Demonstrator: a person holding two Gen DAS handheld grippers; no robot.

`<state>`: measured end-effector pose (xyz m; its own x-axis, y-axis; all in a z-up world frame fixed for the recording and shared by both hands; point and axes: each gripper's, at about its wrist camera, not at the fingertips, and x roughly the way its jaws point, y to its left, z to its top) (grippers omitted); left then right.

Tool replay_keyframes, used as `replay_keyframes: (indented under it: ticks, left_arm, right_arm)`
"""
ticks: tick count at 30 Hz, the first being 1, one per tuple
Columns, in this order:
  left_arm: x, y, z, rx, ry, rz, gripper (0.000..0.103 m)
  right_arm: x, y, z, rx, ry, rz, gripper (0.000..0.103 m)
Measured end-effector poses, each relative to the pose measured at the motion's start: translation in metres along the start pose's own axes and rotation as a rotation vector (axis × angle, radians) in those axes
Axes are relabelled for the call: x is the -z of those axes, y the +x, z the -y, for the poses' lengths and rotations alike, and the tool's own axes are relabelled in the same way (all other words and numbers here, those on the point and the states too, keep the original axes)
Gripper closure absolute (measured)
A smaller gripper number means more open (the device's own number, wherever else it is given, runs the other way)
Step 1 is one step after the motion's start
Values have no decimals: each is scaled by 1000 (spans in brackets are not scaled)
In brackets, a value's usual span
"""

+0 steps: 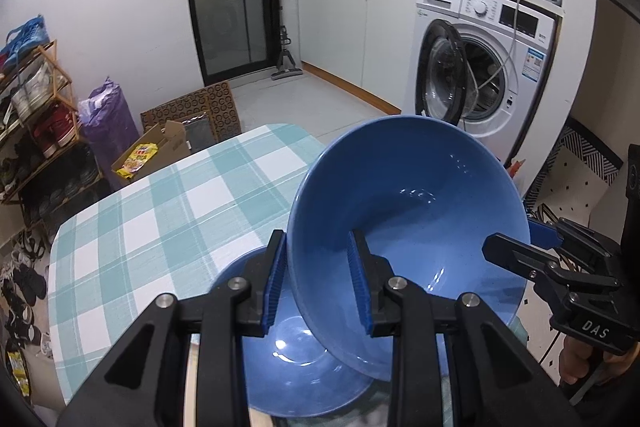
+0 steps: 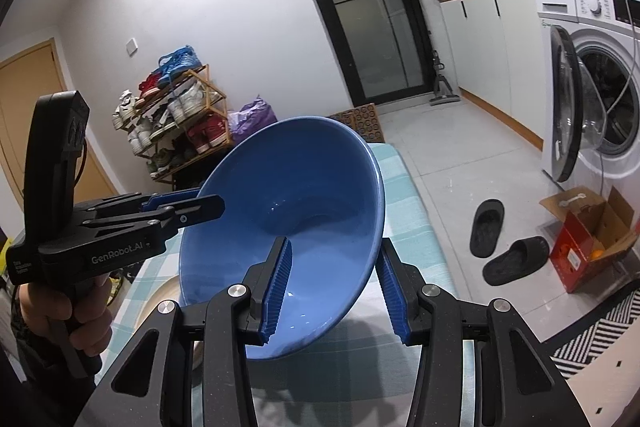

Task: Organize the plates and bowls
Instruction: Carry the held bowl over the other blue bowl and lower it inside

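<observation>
The left gripper [image 1: 318, 279] pinches the left rim of a blue bowl [image 1: 416, 215], which is lifted and tilted over a second blue bowl [image 1: 296, 367] on the checked tablecloth [image 1: 160, 211]. At the opposite rim, the right gripper [image 2: 332, 287] has its pads on either side of the wall of the lifted bowl and holds it too.

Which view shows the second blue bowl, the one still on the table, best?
Left wrist: the lower blue bowl lies on the table, part-hidden by the held bowl. Right wrist shows only the held bowl; the lower one is out of sight.
</observation>
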<state>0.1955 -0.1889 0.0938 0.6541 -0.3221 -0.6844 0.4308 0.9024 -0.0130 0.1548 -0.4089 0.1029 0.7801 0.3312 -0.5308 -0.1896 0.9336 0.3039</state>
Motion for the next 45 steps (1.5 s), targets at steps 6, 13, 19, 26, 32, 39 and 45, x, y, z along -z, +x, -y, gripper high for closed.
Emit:
replay_keyframes:
  ticks: [6,13,19,26,32,39,45]
  left_arm:
    - [8,-5,-19,-20,-30,1,74]
    - [17,-8,-41,-45,-62,-2,74]
    - [26,-2,-54,-61,-84,-26,74]
    - [33,4,-66,-73,-105,-47,74]
    - [36,6,-73,-83,-116,-55,74]
    - [40,15,-78,-95,-127,-73,74]
    - [45,24,-83,-101,-135,-95,74]
  right_arm:
    - [3,8,-22,-42,-22,4,58]
    - [11,24,-43,-77,-57,-24,58]
    - [18,39,-56,-100,-73,-61,58]
    - [24,53,-65,-125,-80,-97,58]
    - [26,66,-70,-127,-96,-127,58]
    - [32,72,-72,-132,-106,-154,58]
    - [37,81,-73,-129,-111,-187,58]
